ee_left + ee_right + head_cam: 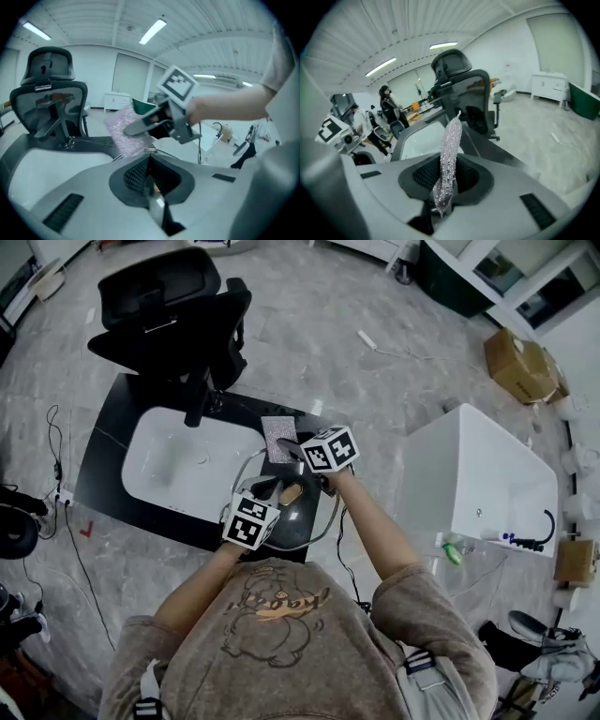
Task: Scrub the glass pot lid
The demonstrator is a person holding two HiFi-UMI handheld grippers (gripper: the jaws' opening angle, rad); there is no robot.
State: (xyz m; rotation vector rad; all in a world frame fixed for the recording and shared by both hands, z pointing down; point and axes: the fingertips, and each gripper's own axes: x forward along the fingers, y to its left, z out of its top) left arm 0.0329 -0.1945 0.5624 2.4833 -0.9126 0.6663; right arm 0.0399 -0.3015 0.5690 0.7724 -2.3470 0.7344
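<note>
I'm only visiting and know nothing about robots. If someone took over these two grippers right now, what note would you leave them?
Left gripper: shut, apparently clamped on the glass pot lid, held tilted at the sink's near edge.
Right gripper: shut on the sparkly scrub cloth, raised at the lid's far rim; contact unclear.
Done: lid and cloth both in hand.
Left: press the cloth to the glass and scrub.
</note>
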